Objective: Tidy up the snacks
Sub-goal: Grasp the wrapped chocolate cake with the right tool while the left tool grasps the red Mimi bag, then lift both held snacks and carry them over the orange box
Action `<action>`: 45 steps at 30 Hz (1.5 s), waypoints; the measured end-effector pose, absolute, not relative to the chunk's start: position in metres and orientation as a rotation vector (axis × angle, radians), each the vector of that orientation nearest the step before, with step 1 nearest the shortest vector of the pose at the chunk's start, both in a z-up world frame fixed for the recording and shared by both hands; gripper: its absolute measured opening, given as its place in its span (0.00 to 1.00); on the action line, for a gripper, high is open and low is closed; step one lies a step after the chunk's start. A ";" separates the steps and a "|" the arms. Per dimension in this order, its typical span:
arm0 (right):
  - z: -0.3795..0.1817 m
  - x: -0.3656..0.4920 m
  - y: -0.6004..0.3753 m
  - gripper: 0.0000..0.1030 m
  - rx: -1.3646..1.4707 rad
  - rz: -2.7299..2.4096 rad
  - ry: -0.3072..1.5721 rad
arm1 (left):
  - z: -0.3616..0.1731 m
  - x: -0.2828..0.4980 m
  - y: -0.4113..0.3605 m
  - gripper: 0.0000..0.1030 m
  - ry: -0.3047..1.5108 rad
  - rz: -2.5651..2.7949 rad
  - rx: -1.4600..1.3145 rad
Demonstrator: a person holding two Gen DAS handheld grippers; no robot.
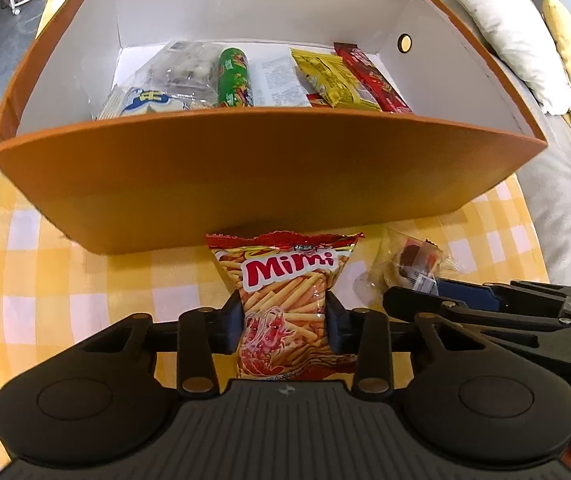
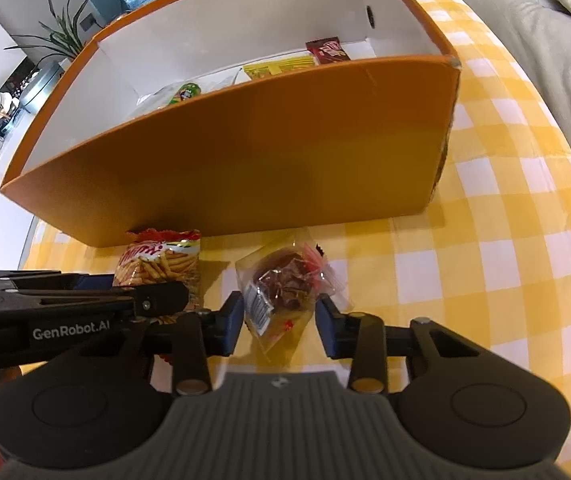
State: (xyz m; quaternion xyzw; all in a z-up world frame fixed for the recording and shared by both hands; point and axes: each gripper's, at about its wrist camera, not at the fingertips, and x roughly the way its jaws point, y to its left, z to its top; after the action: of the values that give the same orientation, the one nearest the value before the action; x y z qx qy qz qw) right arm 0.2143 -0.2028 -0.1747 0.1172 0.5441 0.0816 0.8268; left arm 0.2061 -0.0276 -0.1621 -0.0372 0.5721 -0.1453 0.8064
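Observation:
A red Mimi shrimp-stick bag (image 1: 285,304) lies on the checked cloth in front of the orange box (image 1: 265,176). My left gripper (image 1: 284,322) is shut on the bag, its pads pressing both sides. A clear packet with a dark snack (image 2: 281,292) lies just right of the Mimi bag (image 2: 157,264). My right gripper (image 2: 279,322) is around that packet with its pads at both sides; the left pad touches it and a small gap shows at the right pad. The box (image 2: 245,164) holds several snacks (image 1: 253,76).
The yellow-and-white checked tablecloth (image 2: 505,280) covers the table. A grey sofa with cushions (image 1: 525,40) stands to the right. Plants and shelves (image 2: 57,40) are at the back left. The box's near wall rises just beyond both grippers.

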 end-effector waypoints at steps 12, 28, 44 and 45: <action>-0.159 0.199 -0.203 0.33 0.230 0.163 1.175 | -0.144 0.177 -0.027 0.42 1.213 -0.317 -0.082; -0.116 0.165 -0.224 0.33 0.290 0.148 1.091 | -0.089 0.149 -0.032 0.42 1.075 -0.305 -0.046; -0.049 0.164 -0.235 0.33 0.265 0.163 0.914 | -0.027 0.174 -0.033 0.42 0.929 -0.307 -0.024; -0.044 0.168 -0.236 0.33 0.259 0.166 0.900 | -0.024 0.178 -0.034 0.42 0.918 -0.309 -0.021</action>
State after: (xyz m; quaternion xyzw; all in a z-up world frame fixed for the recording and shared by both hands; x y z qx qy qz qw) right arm 0.1676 -0.2359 -0.0441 0.1246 0.4333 0.0800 0.8890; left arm 0.1781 -0.0340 -0.0237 -0.0100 0.4415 -0.1485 0.8848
